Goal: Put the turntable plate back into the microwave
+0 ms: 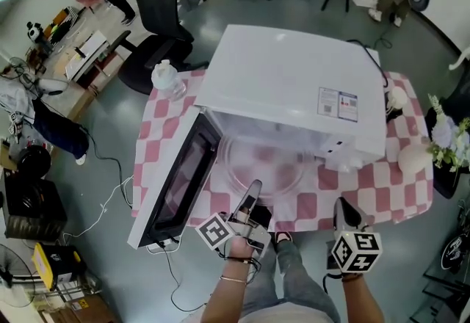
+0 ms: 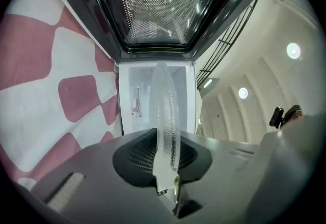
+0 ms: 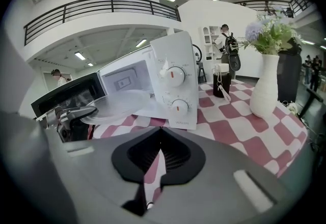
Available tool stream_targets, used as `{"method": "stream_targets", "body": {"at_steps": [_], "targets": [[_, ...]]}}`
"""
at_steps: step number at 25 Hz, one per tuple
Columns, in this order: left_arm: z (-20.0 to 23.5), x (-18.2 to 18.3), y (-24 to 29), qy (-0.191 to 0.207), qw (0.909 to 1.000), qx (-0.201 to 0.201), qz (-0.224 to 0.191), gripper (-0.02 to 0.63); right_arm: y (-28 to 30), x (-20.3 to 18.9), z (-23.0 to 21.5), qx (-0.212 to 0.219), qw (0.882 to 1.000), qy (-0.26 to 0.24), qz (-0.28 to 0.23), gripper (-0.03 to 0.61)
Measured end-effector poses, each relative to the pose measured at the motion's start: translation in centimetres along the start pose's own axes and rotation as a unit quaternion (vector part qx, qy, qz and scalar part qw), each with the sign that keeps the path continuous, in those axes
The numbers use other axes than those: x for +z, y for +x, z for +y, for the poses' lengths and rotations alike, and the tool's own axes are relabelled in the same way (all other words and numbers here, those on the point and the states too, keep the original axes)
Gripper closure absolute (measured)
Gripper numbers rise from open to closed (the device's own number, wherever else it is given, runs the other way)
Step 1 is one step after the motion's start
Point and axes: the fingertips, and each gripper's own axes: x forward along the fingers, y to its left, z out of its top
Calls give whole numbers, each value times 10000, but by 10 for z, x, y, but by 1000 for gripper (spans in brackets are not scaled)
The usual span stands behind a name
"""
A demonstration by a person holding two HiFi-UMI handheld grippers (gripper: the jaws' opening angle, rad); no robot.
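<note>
While the left claw point(image 1: 252, 188) grips the plate point(image 1: 264, 160), the microwave's point(image 1: 283, 75) label point(image 1: 338, 103) blurs.

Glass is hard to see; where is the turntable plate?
Head view, centre: turntable plate at the mouth of the microwave, near rim in the left gripper.

The turntable plate point(image 1: 263, 160) is showing clear, glossy glass with a pebbled rim. The microwave casing point(image 1: 286, 79) is looking smooth and glossy, the tablecloth point(image 1: 352, 197) matt.

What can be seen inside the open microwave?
White walls of the microwave show, apparently bare. The glass plate, gripped edge-on by the left tongs, covers the middle.
</note>
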Motion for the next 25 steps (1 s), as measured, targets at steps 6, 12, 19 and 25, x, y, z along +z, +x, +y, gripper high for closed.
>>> {"method": "stream_targets", "body": {"at_steps": [6, 12, 19, 25], "targets": [[4, 5, 12, 38, 9999, 130, -101, 580, 9, -4, 0, 39, 9996, 275, -2, 569], [3, 7, 29, -34, 9998, 44, -186, 578, 12, -6, -4, 5, 9997, 241, 12, 569], [5, 12, 46, -17, 9998, -5, -198, 578, 19, -7, -17, -130, 9995, 291, 75, 569], [10, 19, 61, -17, 9997, 24, -248, 578, 26, -4, -21, -125, 9992, 361, 63, 569]]}}
